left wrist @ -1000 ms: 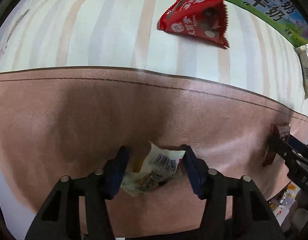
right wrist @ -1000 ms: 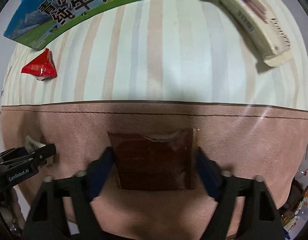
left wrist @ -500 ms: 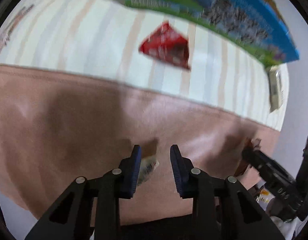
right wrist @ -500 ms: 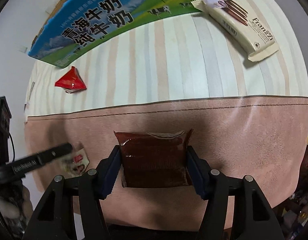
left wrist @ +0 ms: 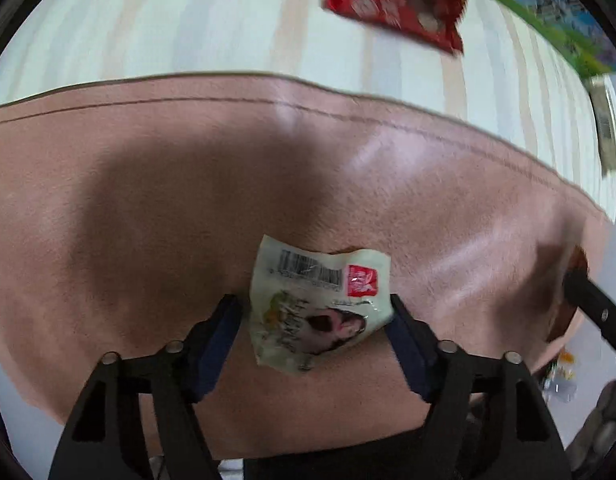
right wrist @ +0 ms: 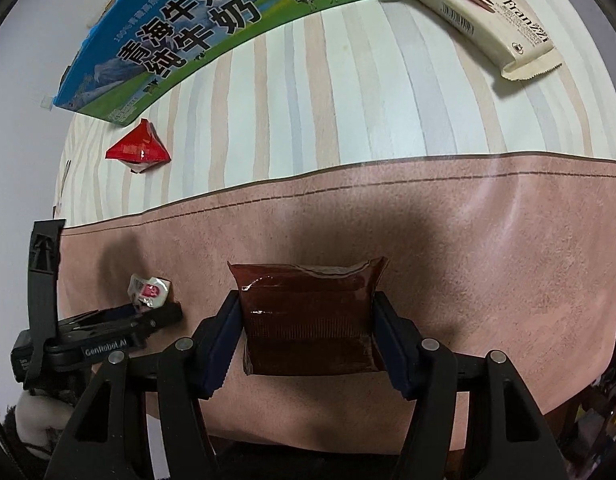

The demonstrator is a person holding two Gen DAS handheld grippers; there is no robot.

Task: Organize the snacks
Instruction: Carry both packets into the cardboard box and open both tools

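— Where do the two tools stand?

— Both point steeply down at the pink band along the near edge of the bench (right wrist: 508,264). The left hand-held gripper (left wrist: 314,330) hangs over a small pale snack packet (left wrist: 316,308), its jaws opening; the packet lies between the blue pads, the right pad at its edge, the left pad just clear of it.

— And the other one?

— The right hand-held gripper (right wrist: 308,330) has its pads pressed against both sides of a dark brown pouch (right wrist: 308,316), jaws about halfway apart. The pouch stands upright between them, over the pink band.

— What else is on the bench?

— A red triangular packet (right wrist: 138,148) lies on the striped part toward the far left corner, just in front of a blue-and-green milk carton (right wrist: 188,36) along the far edge. A cream-coloured biscuit bar (right wrist: 480,16) sits toward the far right corner — well apart from both tools.

— Is the person visible?

— Only a blurred bit of hand behind the left tool, in the right wrist view.
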